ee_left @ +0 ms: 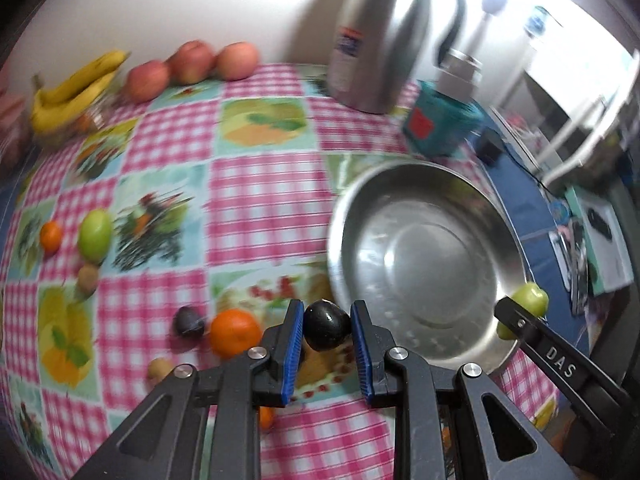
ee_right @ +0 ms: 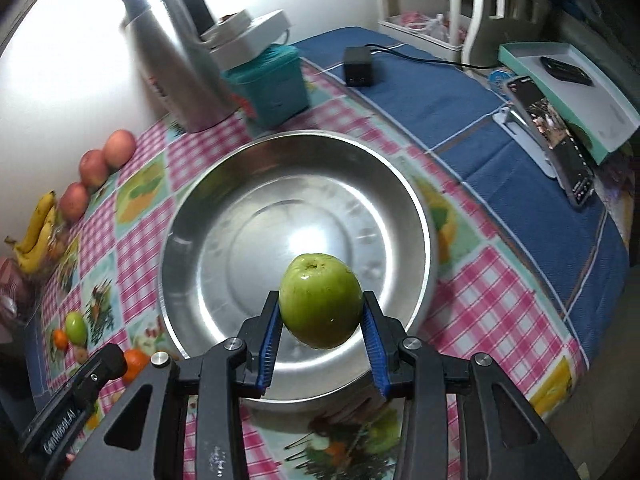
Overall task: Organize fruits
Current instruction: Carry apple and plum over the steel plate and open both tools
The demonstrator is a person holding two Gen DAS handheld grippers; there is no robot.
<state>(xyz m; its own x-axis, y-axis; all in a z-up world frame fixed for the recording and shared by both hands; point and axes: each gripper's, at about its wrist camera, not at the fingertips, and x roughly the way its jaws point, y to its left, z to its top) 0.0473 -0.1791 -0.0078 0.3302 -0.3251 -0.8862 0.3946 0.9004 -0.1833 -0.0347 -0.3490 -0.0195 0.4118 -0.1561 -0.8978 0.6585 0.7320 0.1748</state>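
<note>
My left gripper (ee_left: 327,330) is shut on a small dark plum (ee_left: 326,330), held just left of the steel bowl (ee_left: 420,184). My right gripper (ee_right: 320,312) is shut on a green apple (ee_right: 320,306), hanging above the near part of the steel bowl (ee_right: 224,168), which holds nothing. In the left wrist view the right gripper's finger (ee_left: 556,354) and its green apple (ee_left: 530,304) show at the bowl's right rim. On the cloth lie an orange (ee_left: 235,332), another dark plum (ee_left: 188,320), a green fruit (ee_left: 95,234), a small orange (ee_left: 51,236) and small brown fruits (ee_left: 88,276).
Bananas (ee_left: 76,88) and three red apples (ee_left: 192,62) line the far edge by the wall. A steel thermos jug (ee_left: 376,36) and a teal box (ee_left: 440,120) stand behind the bowl. On the blue cloth to the right lie a black charger (ee_right: 359,66), a phone (ee_right: 560,136) and a boxed tray (ee_right: 568,92).
</note>
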